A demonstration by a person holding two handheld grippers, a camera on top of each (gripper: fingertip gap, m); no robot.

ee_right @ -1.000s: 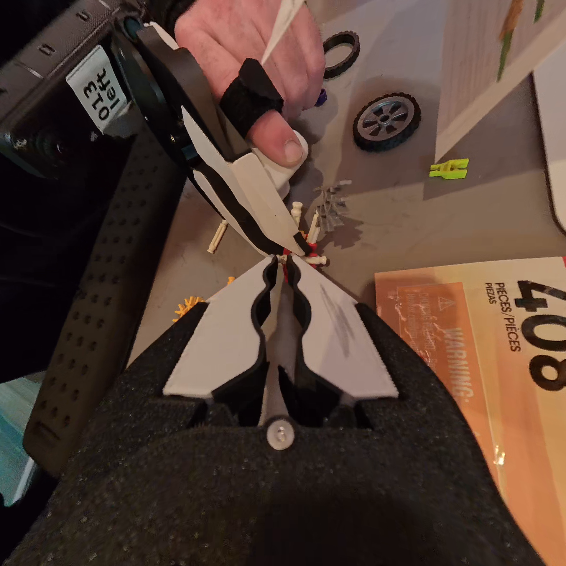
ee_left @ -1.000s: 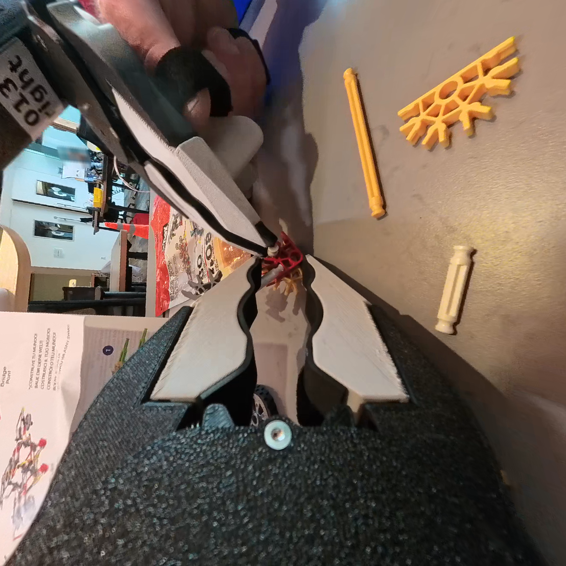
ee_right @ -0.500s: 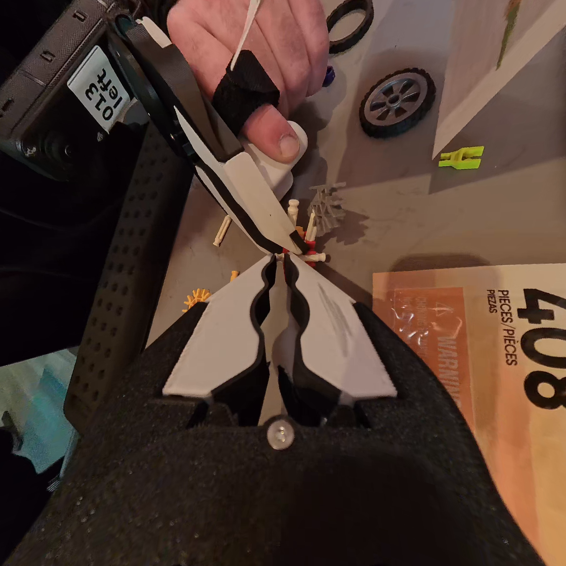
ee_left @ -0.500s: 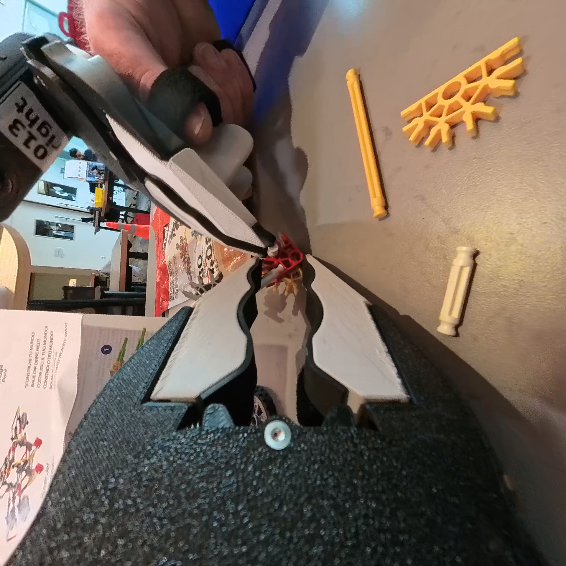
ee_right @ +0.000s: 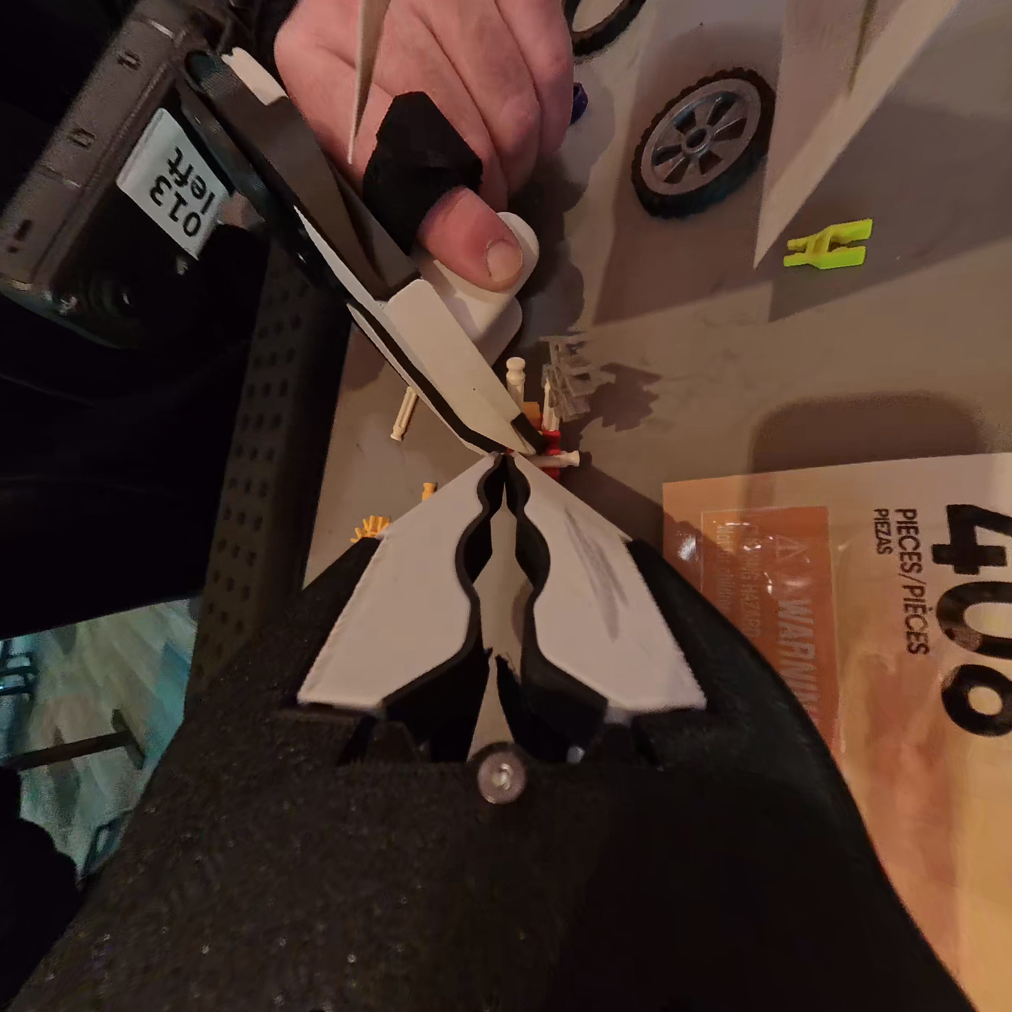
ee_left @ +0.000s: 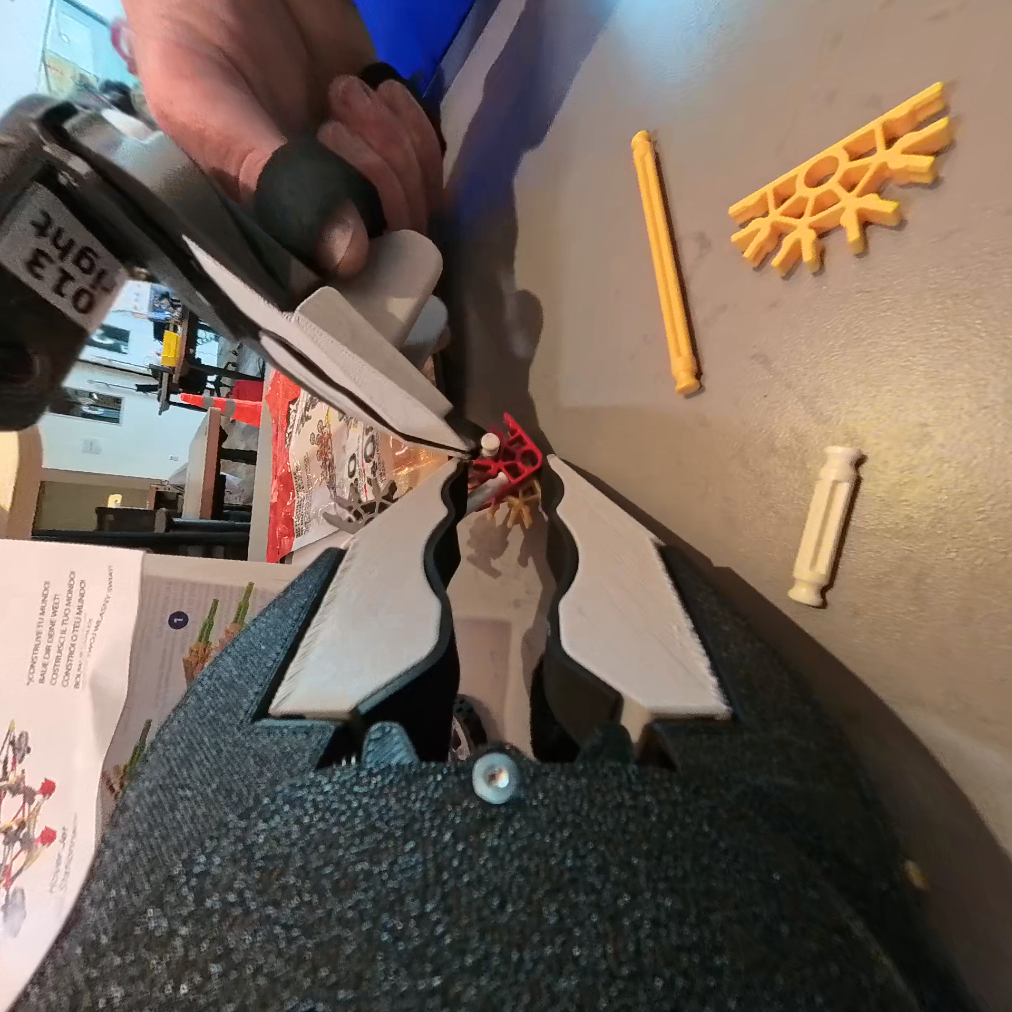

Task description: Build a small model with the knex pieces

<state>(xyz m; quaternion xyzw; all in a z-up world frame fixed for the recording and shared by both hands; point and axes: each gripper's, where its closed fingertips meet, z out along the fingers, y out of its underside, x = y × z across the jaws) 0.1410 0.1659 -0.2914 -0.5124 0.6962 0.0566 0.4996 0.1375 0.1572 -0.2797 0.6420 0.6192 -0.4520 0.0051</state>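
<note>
- Left wrist view: a grey table top (ee_left: pixel 821 383) fills the right half of the frame, matt and lightly scuffed. The picture is rolled sideways, so the table edge runs up the middle.
- At mid left a bright room shows beyond the edge, with pale walls and dark furniture, too blurred to detail.
- A printed instruction sheet (ee_left: pixel 65 657) lies at lower left. In the right wrist view a clear orange-tinted plastic bag (ee_right: pixel 821 602) covers the right side.
- The left gripper (ee_left: pixel 506 465) sits at frame centre with its fingers spread about one piece's width, pinching the red connector (ee_left: pixel 512 457) between the tips.
- The right gripper (ee_right: pixel 502 457) has its fingertips almost pressed together. In the left wrist view it comes in from upper left, held by a hand (ee_left: pixel 263 82), and nips a white rod (ee_left: pixel 489 441) at the connector.
- A spoked wheel (ee_right: pixel 706 139) lies at upper right of the right wrist view, with a green clip (ee_right: pixel 827 246) just below it.
- A yellow fan connector (ee_left: pixel 821 180) and a long yellow rod (ee_left: pixel 664 263) lie at upper right, the rod's long axis near vertical in frame.
- A short cream rod (ee_left: pixel 827 525) lies below them, also near vertical.
- The red connector is held clear of the table, flat face to the camera. The white rod shows end-on, so its axis points roughly at the lens.
</note>
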